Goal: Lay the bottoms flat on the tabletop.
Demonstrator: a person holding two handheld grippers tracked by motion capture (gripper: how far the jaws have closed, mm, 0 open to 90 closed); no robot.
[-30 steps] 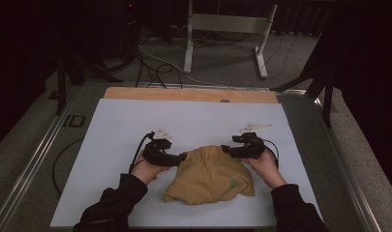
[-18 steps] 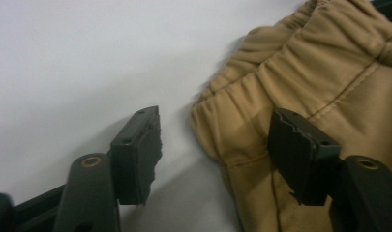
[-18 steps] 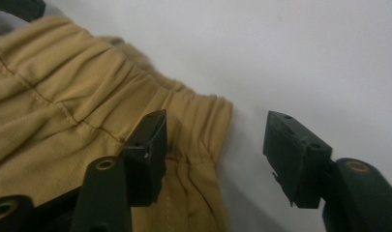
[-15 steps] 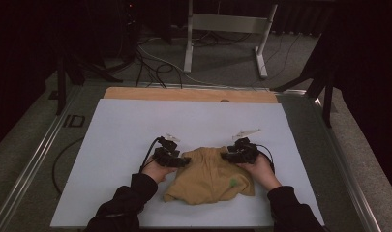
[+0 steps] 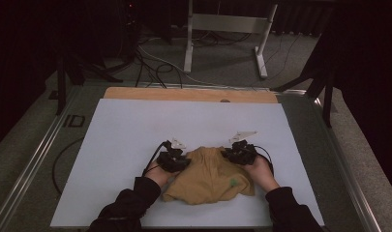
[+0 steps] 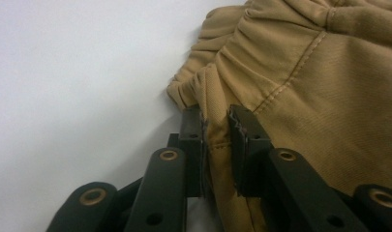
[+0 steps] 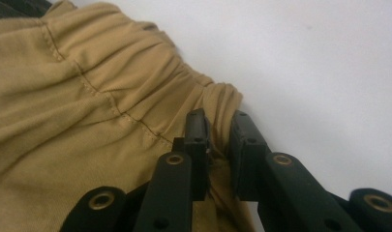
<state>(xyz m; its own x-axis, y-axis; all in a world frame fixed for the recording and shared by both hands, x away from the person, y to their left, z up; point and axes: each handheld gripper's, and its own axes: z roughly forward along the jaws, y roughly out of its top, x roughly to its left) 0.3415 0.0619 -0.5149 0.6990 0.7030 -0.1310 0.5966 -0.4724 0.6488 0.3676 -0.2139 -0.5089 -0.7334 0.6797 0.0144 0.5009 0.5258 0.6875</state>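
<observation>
Both hands have dropped onto the tan shorts [image 5: 210,176] and the jaws have just been closing: left gripper [image 6: 217,140] and right gripper [image 7: 218,145] each pinch a waistband corner (stitching clear up close); the high view adds the white counter [image 5: 135,125].

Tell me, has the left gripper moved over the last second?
Yes. The left gripper slid right, toward the tan shorts, its jaws closing on the waistband, judged against the white mat.

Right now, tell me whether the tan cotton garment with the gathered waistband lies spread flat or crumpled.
Crumpled: the tan cotton garment lies bunched and creased on the white sheet.

Garment [image 5: 210,176] on sheet [image 5: 135,130]; board [image 5: 135,93] behind, probably beneath sheet.
</observation>
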